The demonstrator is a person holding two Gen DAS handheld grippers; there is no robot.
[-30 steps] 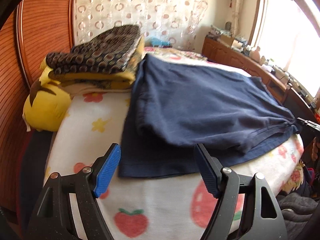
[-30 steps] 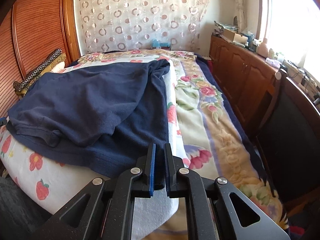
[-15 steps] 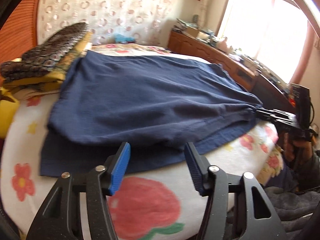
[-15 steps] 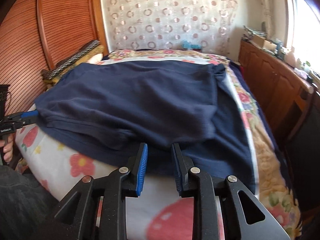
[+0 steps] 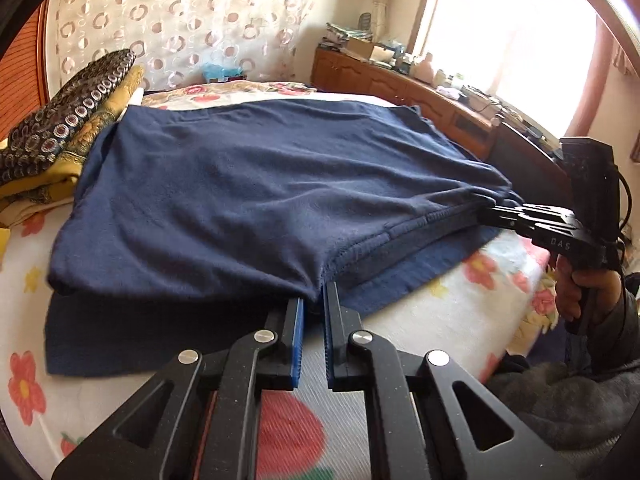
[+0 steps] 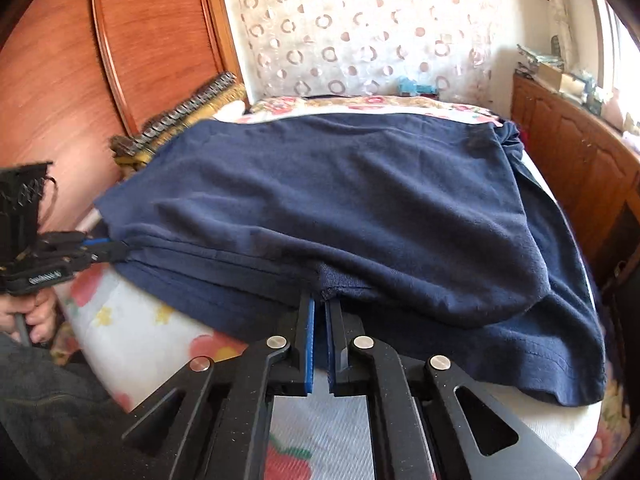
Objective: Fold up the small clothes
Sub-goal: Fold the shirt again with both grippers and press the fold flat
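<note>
Fabric of the navy shirt [image 5: 256, 200] lies folded over on the strawberry blanket [image 5: 432, 312], and each of your tools pinches its near hem. Your left gripper [image 5: 314, 306] bites the edge; its view alone shows the bright window [image 5: 512, 28]. Your right gripper [image 6: 320, 308] clamps the hem too; only its view shows the wooden headboard [image 6: 152, 40] behind the patterned cushions [image 6: 180, 120].

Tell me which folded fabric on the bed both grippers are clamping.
The navy shirt, spread mid-bed; left gripper and right gripper pinch its near edge. The patterned stack lies untouched beside it.
</note>
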